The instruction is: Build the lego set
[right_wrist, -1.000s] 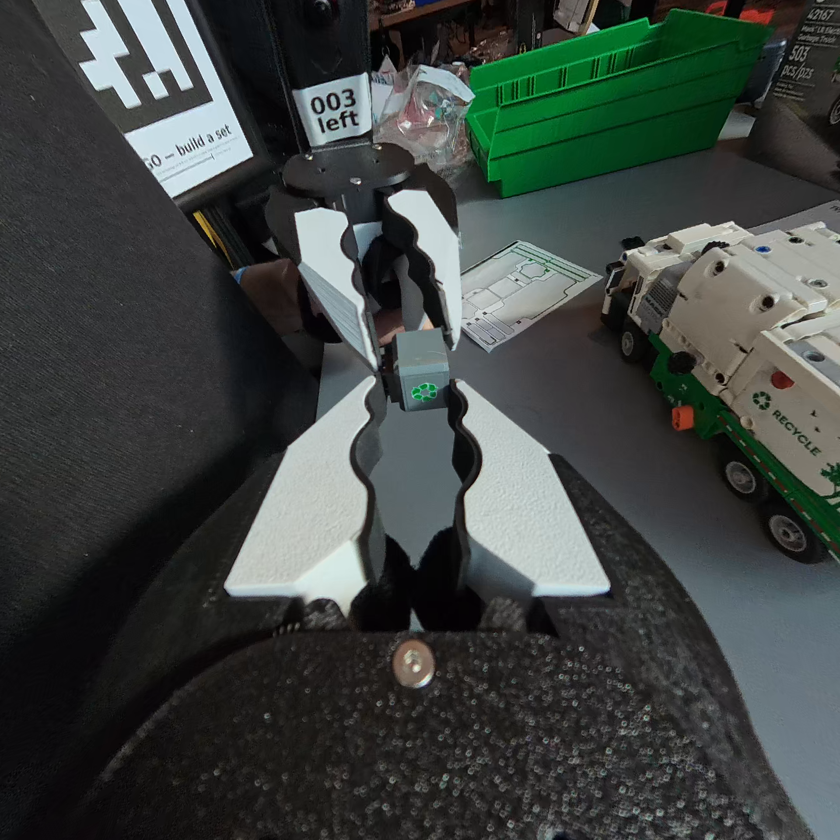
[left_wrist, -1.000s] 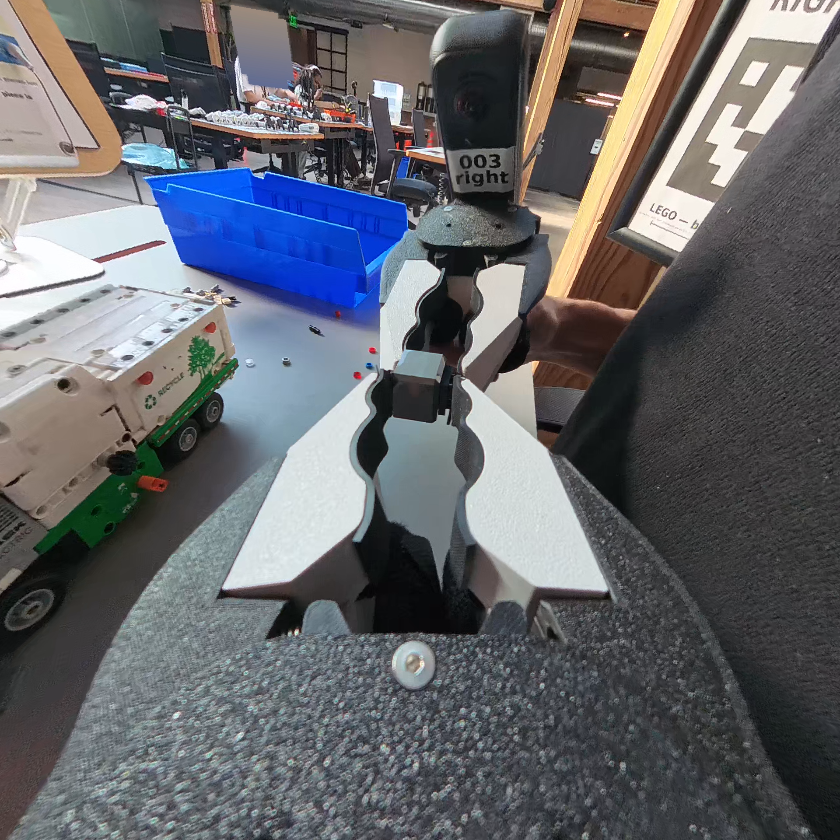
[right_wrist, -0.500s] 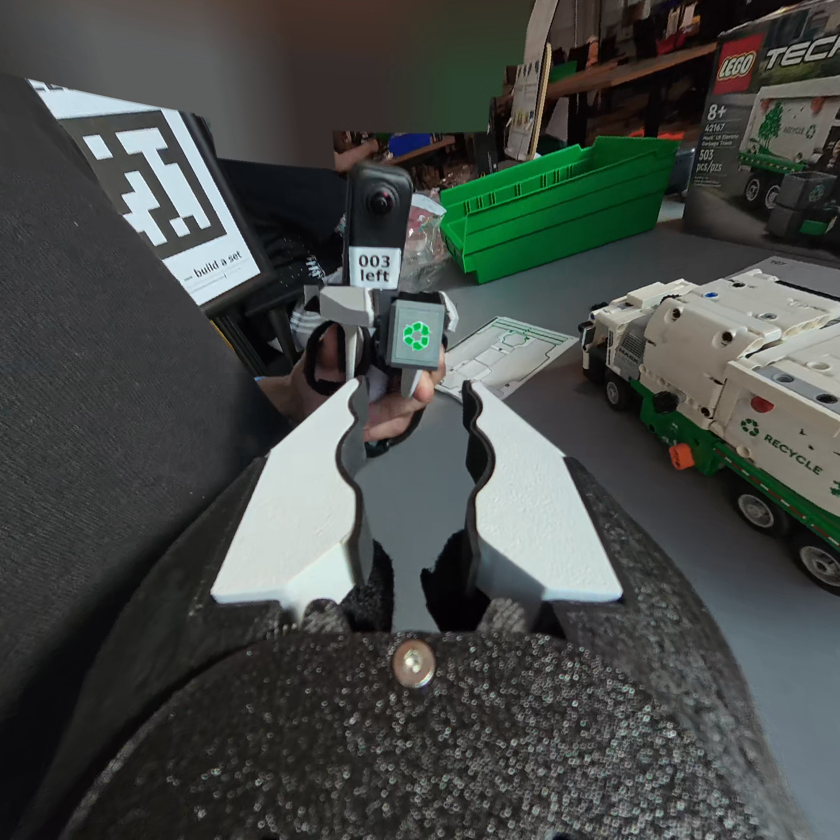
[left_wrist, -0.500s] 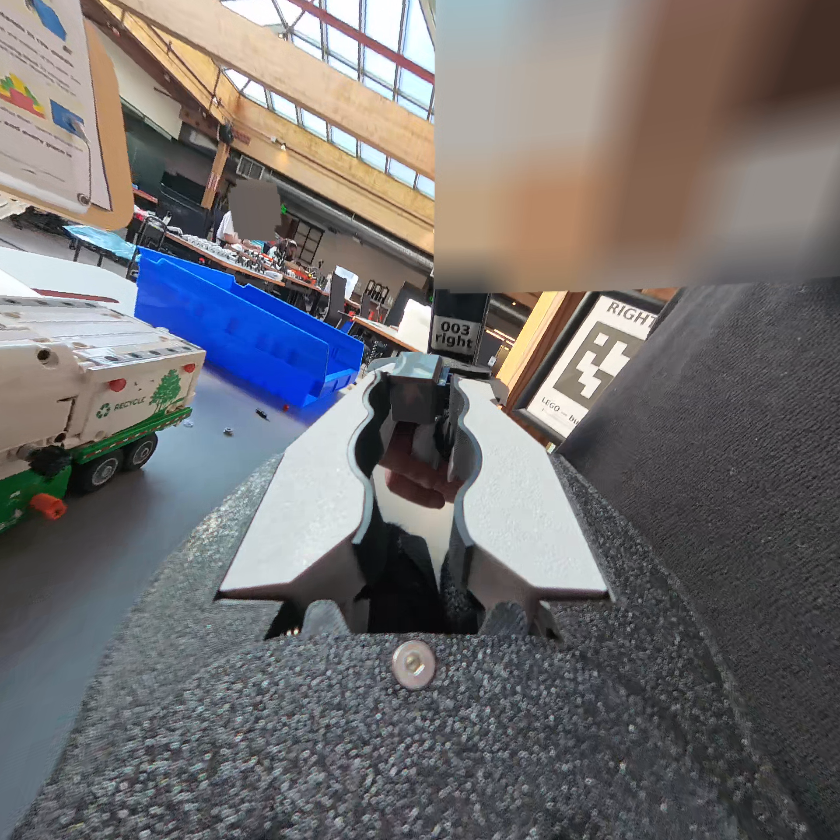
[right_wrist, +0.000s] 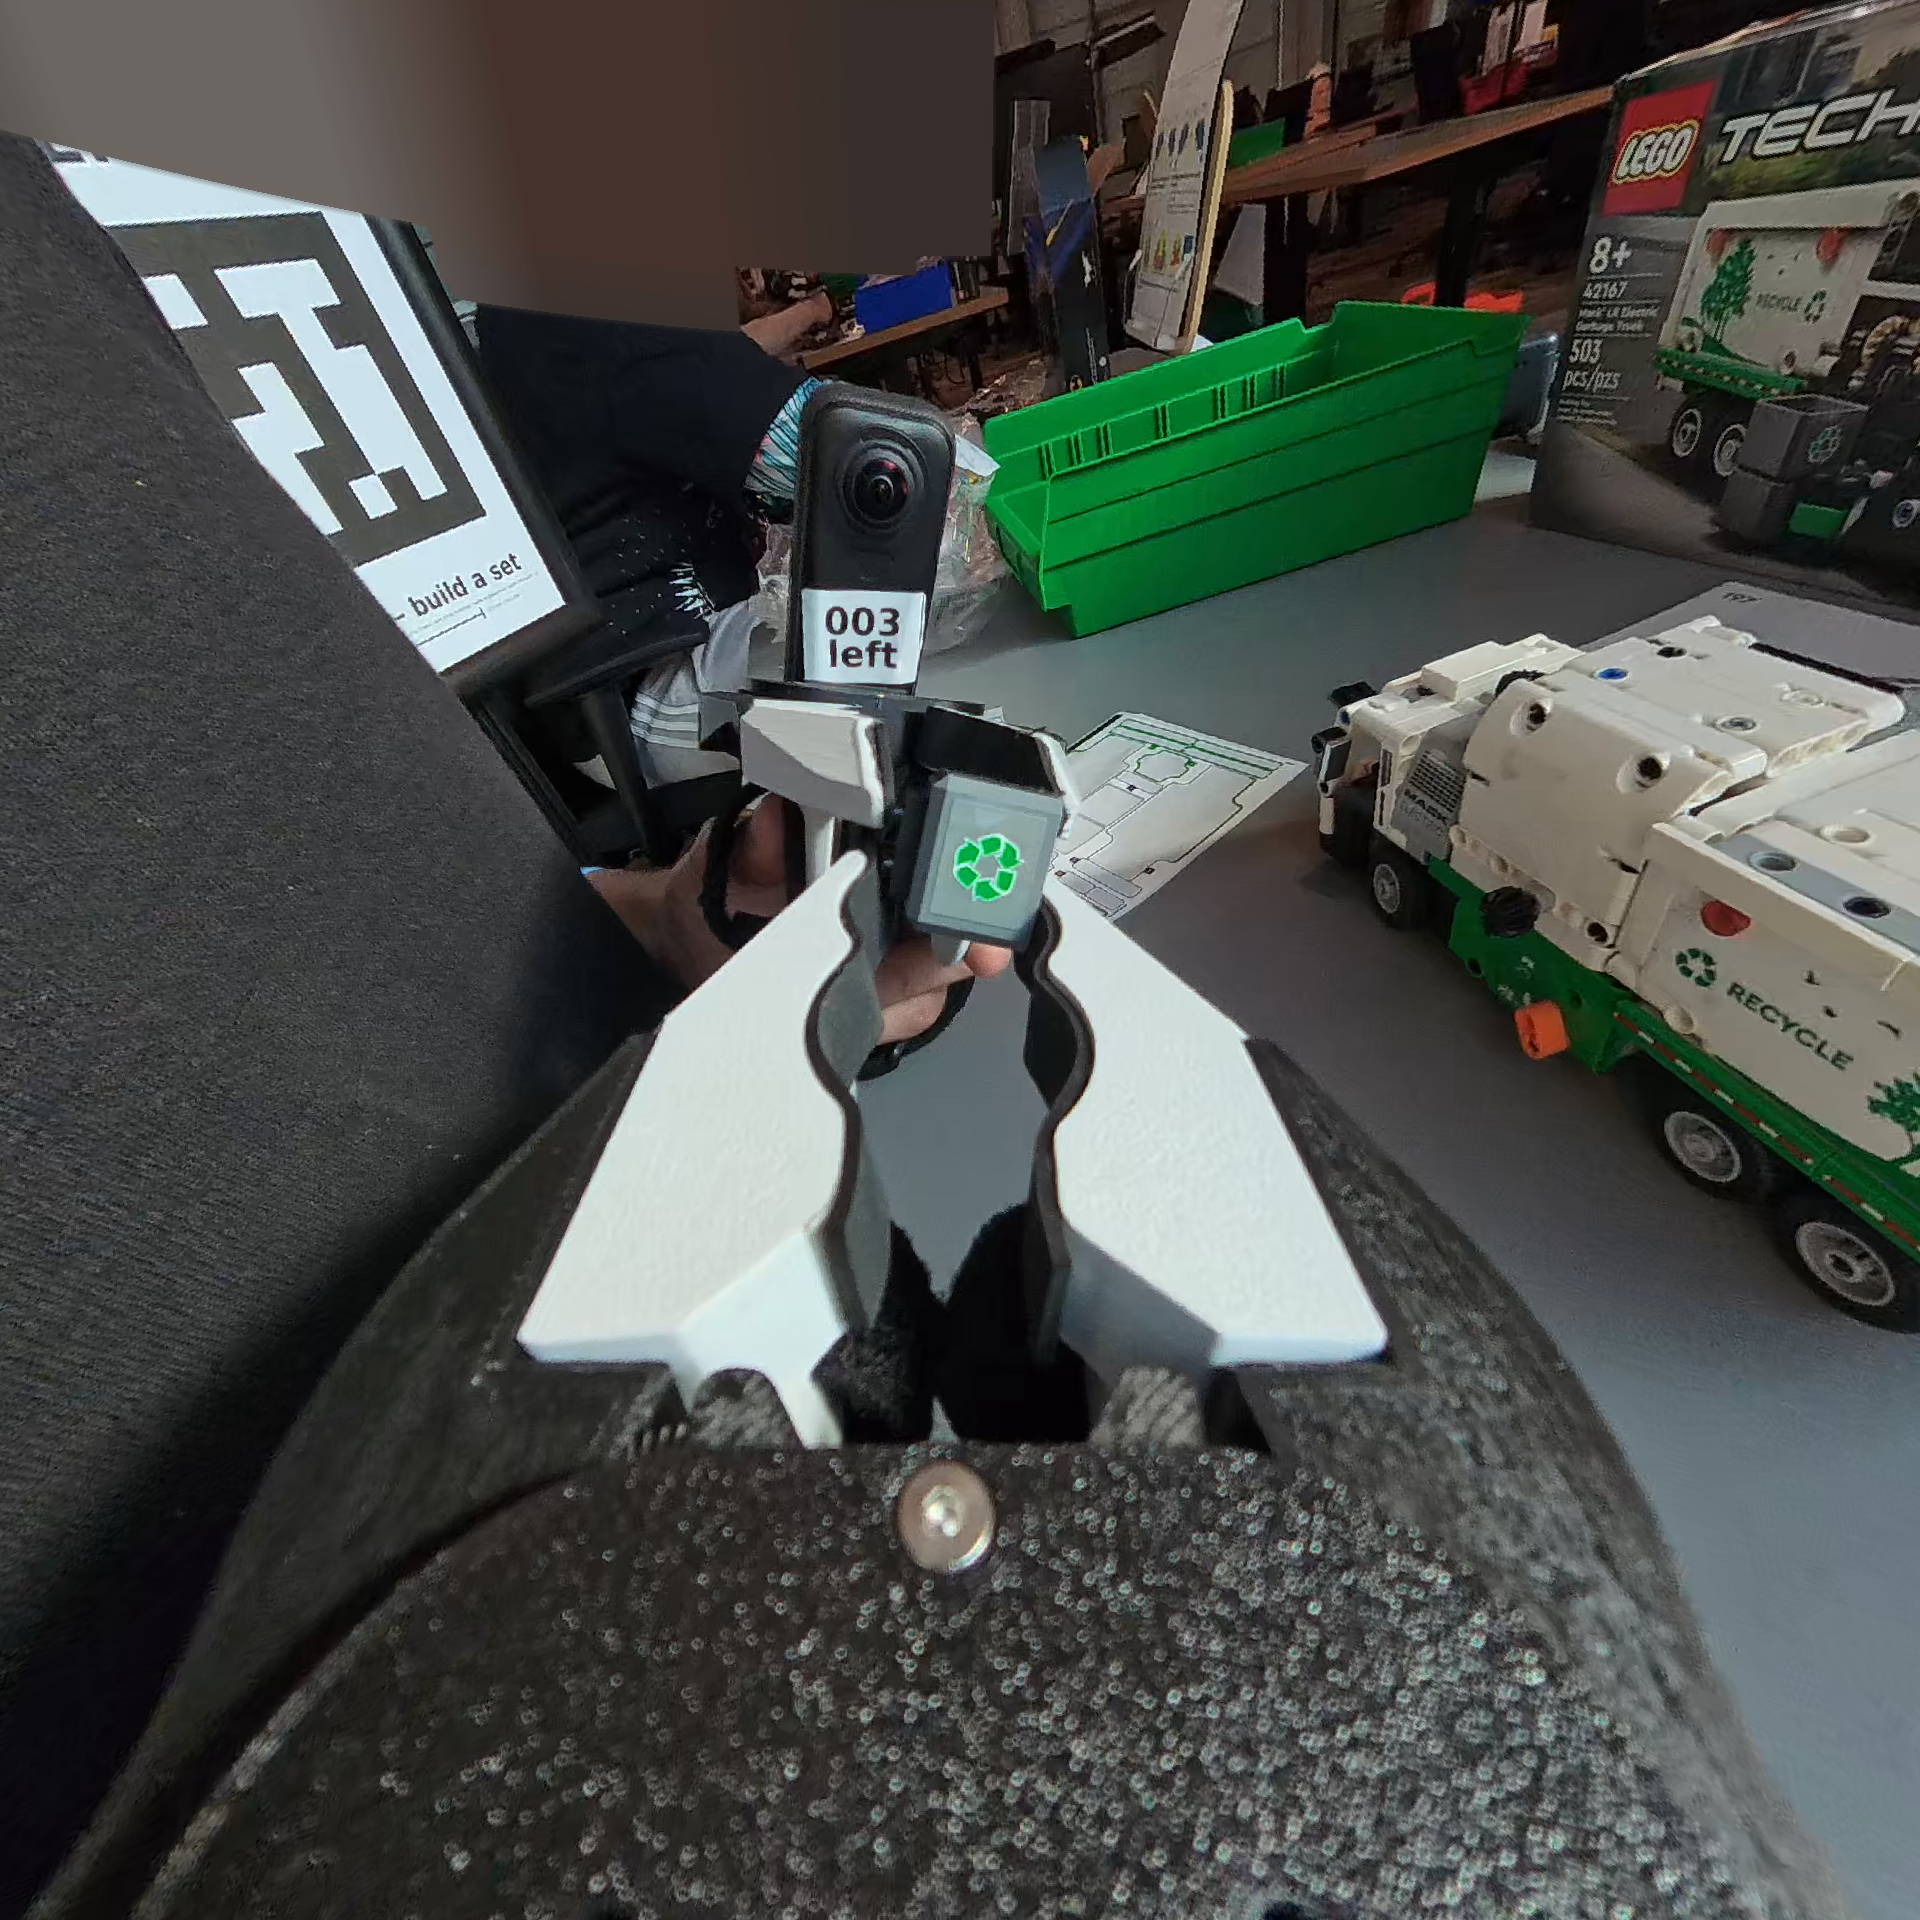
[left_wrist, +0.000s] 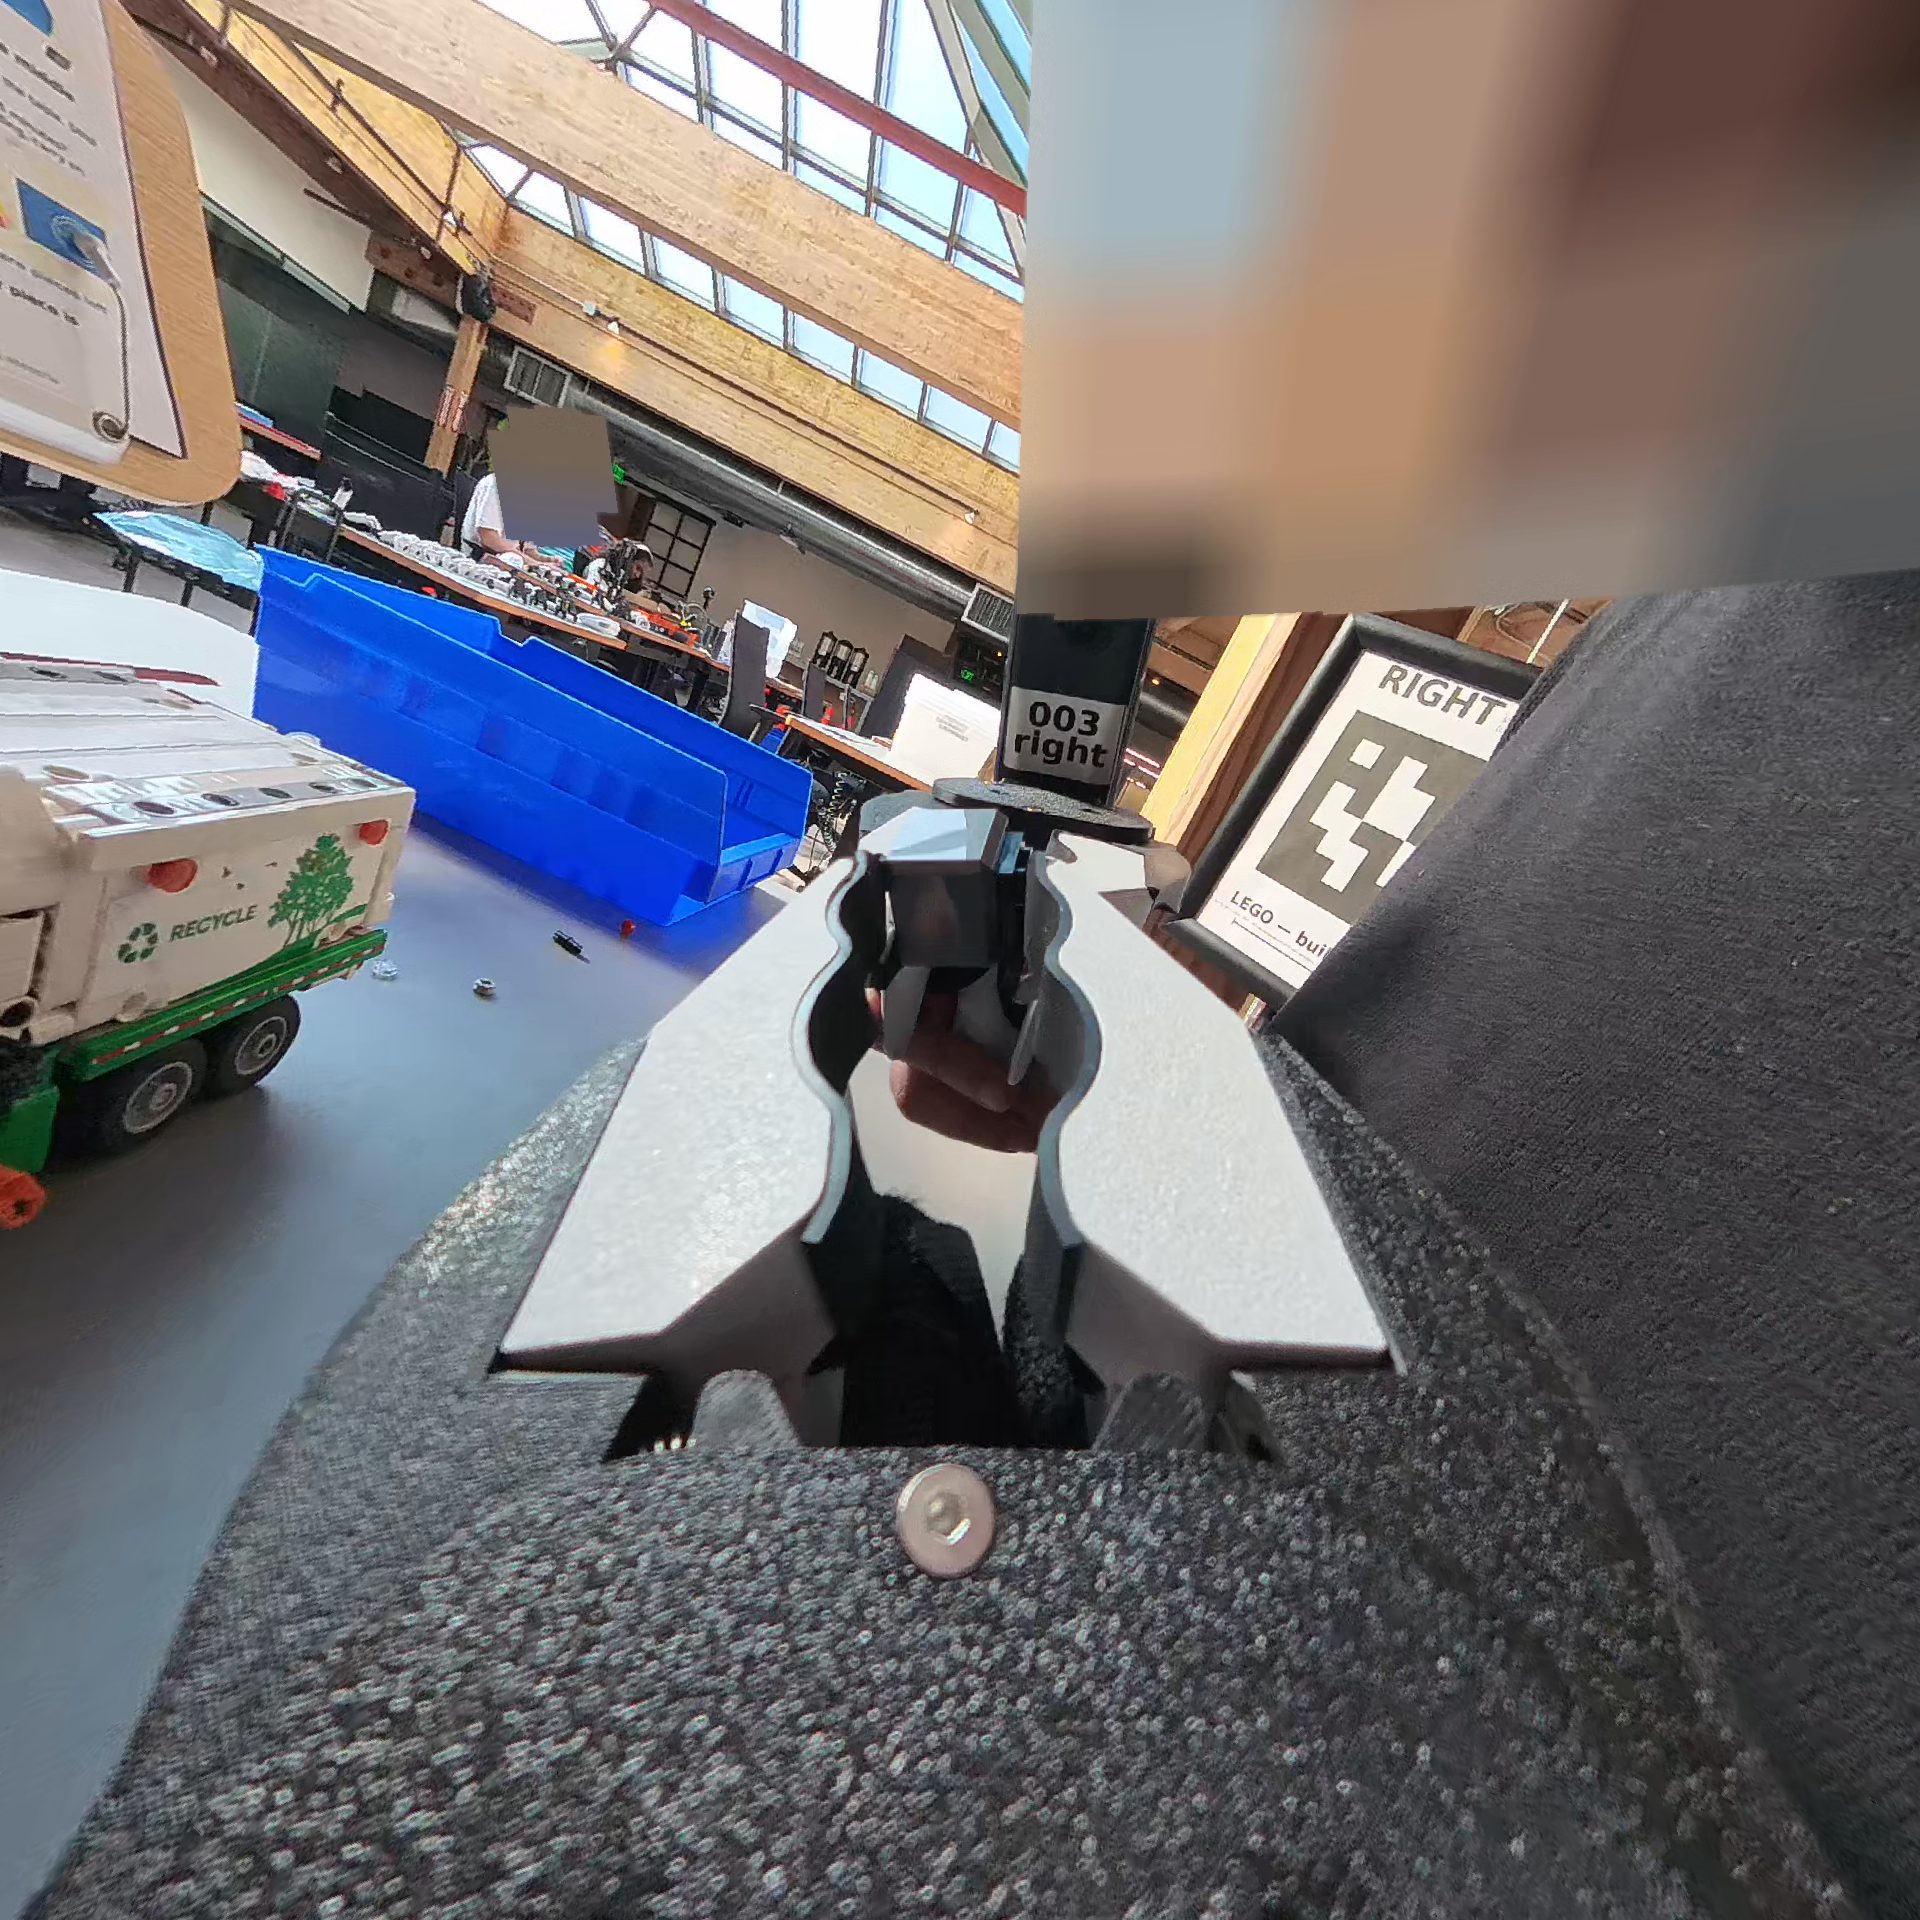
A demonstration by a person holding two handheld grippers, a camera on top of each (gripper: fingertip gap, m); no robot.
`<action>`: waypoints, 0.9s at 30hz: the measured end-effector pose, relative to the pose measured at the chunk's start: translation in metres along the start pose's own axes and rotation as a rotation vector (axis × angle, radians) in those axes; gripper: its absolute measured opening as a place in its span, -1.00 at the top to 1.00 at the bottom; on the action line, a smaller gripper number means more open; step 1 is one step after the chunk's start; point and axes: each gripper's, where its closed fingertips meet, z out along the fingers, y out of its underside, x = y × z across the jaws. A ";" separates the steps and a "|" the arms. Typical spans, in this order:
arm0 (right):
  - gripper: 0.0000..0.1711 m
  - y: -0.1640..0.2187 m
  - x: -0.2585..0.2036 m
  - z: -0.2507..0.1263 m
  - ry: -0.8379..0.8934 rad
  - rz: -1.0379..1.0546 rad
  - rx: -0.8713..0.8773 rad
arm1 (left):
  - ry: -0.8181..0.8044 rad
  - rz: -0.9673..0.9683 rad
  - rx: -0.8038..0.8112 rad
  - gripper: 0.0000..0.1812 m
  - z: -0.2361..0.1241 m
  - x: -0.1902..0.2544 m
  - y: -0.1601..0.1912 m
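Sitting between the tips of the left gripper (left_wrist: 951, 914) is the small grey bin piece (left_wrist: 940, 909), raised above the table and clamped by the two fingers closed against its sides. From the right wrist view the same piece (right_wrist: 982, 868) shows its front face, with a green arrow symbol on a pale panel, and the left gripper (right_wrist: 935, 821) holds it from behind, below that gripper's black camera.

The right gripper (right_wrist: 951, 904) points straight at the piece; its fingertips flank the lower edge of the piece with a narrow gap showing, and whether they touch it cannot be told. Its fingers stand at a medium spread. A hand (right_wrist: 914, 987) shows beyond the tips, at 6 o'clock of the piece.

Farther out, at 3 o'clock in the right wrist view, the white and green lego truck (right_wrist: 1662, 883) stands on the grey table (right_wrist: 1299, 1039). A printed sheet (right_wrist: 1164, 800) lies flat between the truck and the grippers. A green bin (right_wrist: 1247, 468) sits at 1 o'clock, and the set's box (right_wrist: 1756, 281) stands at 2 o'clock.

In the left wrist view the truck (left_wrist: 177, 914) is at 9 o'clock, a blue bin (left_wrist: 520, 758) at 10 o'clock, with a few tiny loose parts (left_wrist: 566, 943) on the table (left_wrist: 364, 1091) between them. A framed sign (left_wrist: 1361, 810) with a black and white square pattern stands at 3 o'clock.
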 end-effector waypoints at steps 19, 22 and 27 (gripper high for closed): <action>0.59 0.026 0.017 -0.014 0.002 -0.506 -0.303 | -0.005 -0.767 -0.444 0.72 -0.013 -0.027 0.030; 0.72 0.029 0.019 -0.010 0.021 -0.552 -0.302 | -0.012 -0.787 -0.459 0.72 -0.010 -0.025 0.036; 0.72 0.032 0.038 -0.006 0.139 -0.544 -0.286 | -0.160 -0.606 -0.469 0.69 -0.011 -0.046 0.036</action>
